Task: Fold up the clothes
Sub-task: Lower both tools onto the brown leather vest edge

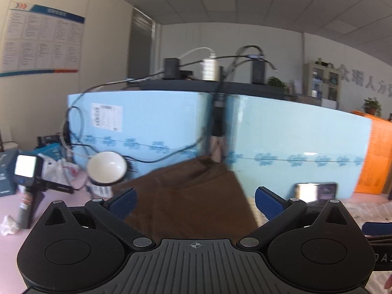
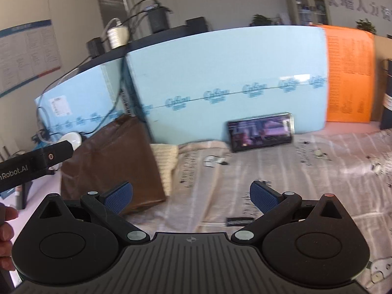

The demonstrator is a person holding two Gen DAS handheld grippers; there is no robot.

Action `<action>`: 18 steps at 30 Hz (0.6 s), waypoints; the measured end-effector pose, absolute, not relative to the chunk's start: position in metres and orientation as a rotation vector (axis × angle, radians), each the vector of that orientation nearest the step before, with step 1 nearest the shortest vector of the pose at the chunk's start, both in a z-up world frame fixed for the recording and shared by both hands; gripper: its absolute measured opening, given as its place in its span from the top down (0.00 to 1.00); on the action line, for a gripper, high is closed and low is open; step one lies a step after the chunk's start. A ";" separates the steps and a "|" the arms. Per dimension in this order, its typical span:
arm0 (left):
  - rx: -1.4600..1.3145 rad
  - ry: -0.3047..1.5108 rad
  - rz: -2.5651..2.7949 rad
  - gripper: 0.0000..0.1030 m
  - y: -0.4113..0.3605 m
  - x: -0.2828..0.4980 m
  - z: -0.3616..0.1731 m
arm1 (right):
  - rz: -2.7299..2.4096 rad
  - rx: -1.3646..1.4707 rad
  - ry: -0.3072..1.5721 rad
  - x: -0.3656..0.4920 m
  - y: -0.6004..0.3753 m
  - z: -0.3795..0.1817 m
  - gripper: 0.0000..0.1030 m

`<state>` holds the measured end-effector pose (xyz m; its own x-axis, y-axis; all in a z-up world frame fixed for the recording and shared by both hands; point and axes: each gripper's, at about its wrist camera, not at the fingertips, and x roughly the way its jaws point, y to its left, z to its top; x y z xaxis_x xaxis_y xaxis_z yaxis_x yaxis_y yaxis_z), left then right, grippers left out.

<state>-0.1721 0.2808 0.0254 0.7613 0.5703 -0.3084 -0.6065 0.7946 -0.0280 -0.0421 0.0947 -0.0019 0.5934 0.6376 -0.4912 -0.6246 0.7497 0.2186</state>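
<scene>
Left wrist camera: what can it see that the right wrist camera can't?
Only the left wrist view shows the white bowl clearly, a lit handheld screen and a crumpled white scrap. Only the right wrist view shows the cream knitted cloth beside the folded brown garment, and the printed sheet spread over the table. Both show the brown garment, the phone leaning on the blue foam board, and open grippers.

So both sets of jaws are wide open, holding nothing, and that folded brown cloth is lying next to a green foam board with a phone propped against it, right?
Nearly. The foam board is light blue, not green; the right wrist view shows it clearly. The rest holds: both the left gripper and right gripper have jaws wide open and empty, the folded brown cloth lies beside the board, and the phone leans against it.
</scene>
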 end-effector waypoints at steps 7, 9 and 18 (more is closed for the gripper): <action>-0.218 0.246 0.947 0.00 0.333 -0.231 0.023 | 0.995 -0.119 0.568 -0.052 0.194 -0.011 0.00; -0.243 0.257 0.985 0.00 0.344 -0.244 0.024 | 1.028 -0.138 0.581 -0.054 0.218 -0.015 0.00; -0.185 0.283 0.918 0.00 0.405 -0.242 0.036 | 0.917 -0.118 0.673 -0.046 0.320 -0.029 0.00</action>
<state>-0.2418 0.4051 0.0362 0.5739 0.7545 -0.3182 -0.8029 0.5950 -0.0373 -0.0462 0.3200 -0.0294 0.4204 0.6942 -0.5843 -0.7655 0.6171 0.1824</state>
